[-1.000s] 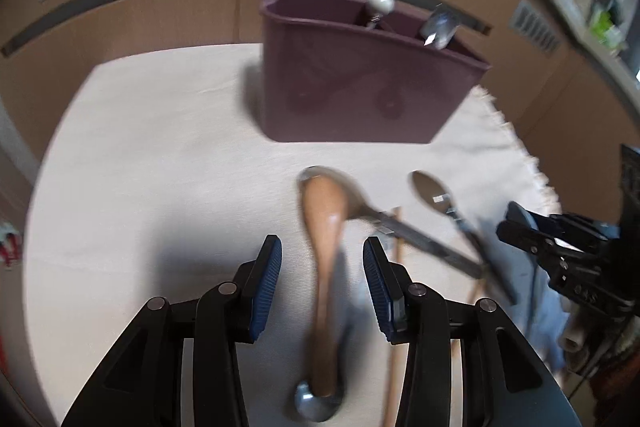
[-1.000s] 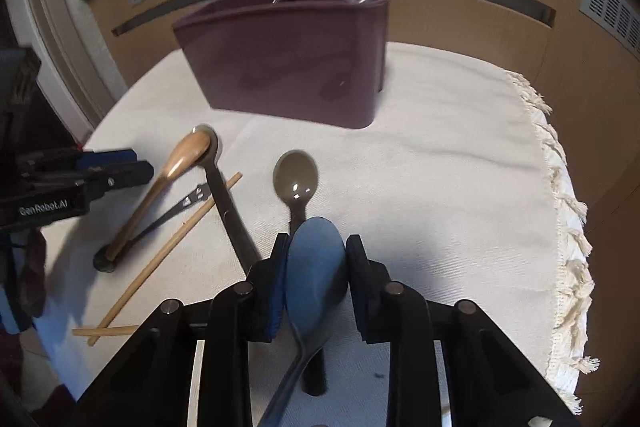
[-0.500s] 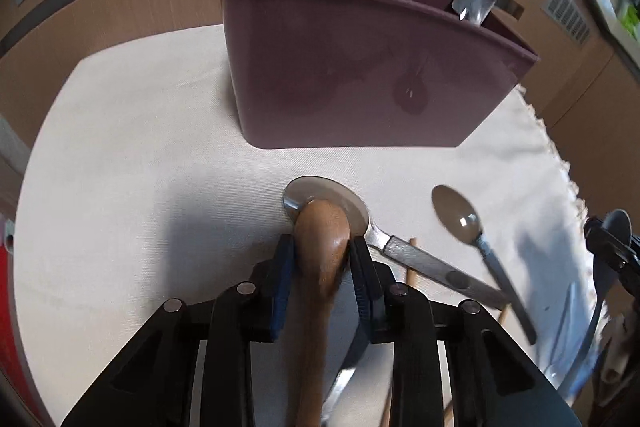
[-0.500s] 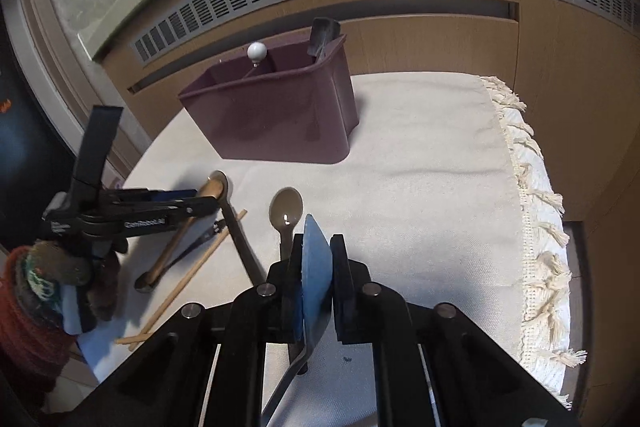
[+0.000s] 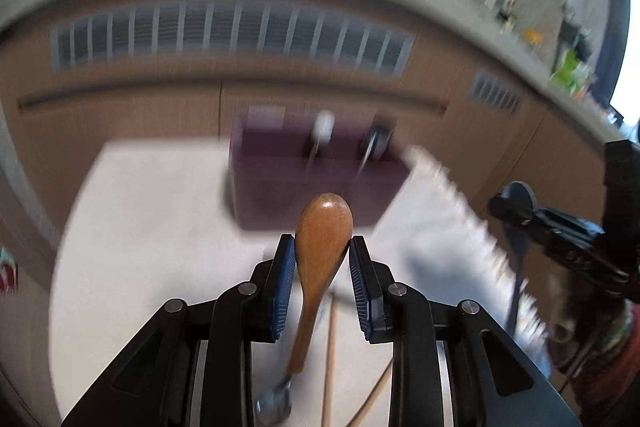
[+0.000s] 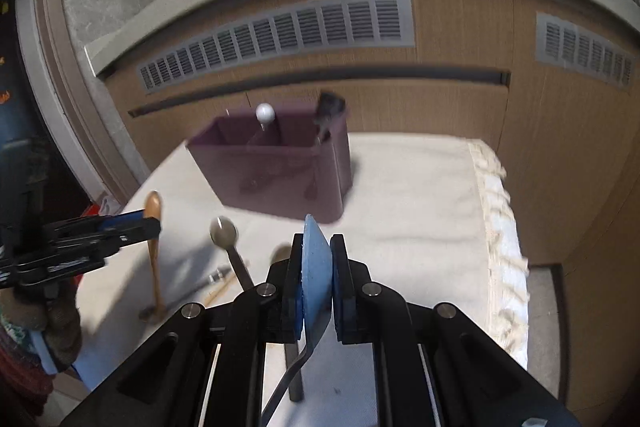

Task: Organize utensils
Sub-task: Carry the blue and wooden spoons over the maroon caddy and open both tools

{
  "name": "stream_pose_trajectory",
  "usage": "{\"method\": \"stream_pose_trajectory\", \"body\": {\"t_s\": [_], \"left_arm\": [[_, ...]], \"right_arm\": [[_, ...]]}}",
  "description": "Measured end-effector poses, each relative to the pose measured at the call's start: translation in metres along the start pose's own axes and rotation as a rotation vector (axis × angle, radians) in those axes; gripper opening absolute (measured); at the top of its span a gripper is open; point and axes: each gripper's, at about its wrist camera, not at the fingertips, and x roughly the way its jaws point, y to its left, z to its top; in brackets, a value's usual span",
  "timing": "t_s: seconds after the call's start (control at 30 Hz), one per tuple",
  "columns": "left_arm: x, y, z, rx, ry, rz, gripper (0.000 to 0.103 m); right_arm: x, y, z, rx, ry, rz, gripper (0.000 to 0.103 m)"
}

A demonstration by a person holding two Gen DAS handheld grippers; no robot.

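- The left gripper [image 5: 322, 254] was seen clamped on the bowl of a wooden spoon [image 5: 323, 227], whose handle hung down below the jaws clear of the cloth [image 5: 152, 227]; the view was smeared by motion.
- The right gripper [image 6: 316, 251] was seen pressed together on the edge-on bowl of a blue spoon [image 6: 315, 267], its dark handle trailing down beneath the fingers.
- The step in hand was judged to be the carrying of both spoons to the purple caddy [image 6: 280, 179], which stood at the far side of the cloth, close to the cabinet front [image 6: 460, 39].
- Each spoon would best be swung handle-down before being lowered, as only the bowls were gripped.
- Two utensils already stood in the caddy: a white-knobbed one [image 6: 265, 113] near the middle and a dark one [image 6: 330, 105] at the right end; the open left compartment was judged the freer slot.
- A metal spoon [image 6: 223, 230] and chopsticks [image 5: 330, 355] were left lying on the cloth between the grippers, so a low sweep across them was judged risky.
- The fringed edge [image 6: 500, 227] was seen near the caddy's right side; open cloth lay between them.
- The two grippers were side by side but apart, so staggered placement was judged wise.
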Motion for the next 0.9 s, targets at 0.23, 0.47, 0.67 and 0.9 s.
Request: {"method": "stream_pose_trajectory", "body": {"t_s": [0.23, 0.47, 0.67, 0.9], "left_arm": [[-0.036, -0.005, 0.114, 0.015, -0.340, -0.053, 0.028], [0.046, 0.026, 0.132, -0.091, -0.319, -0.096, 0.028], [0.092, 0.050, 0.105, -0.132, -0.255, -0.131, 0.031], [0.085, 0.052, 0.080, -0.155, -0.200, -0.114, 0.050]], "right_arm": [[-0.048, 0.034, 0.124, -0.125, -0.374, -0.047, 0.010], [0.033, 0.030, 0.158, -0.103, -0.412, -0.069, 0.010], [0.099, 0.027, 0.134, -0.174, -0.373, -0.104, 0.010], [0.109, 0.005, 0.106, -0.152, -0.121, 0.044, 0.018]]}}
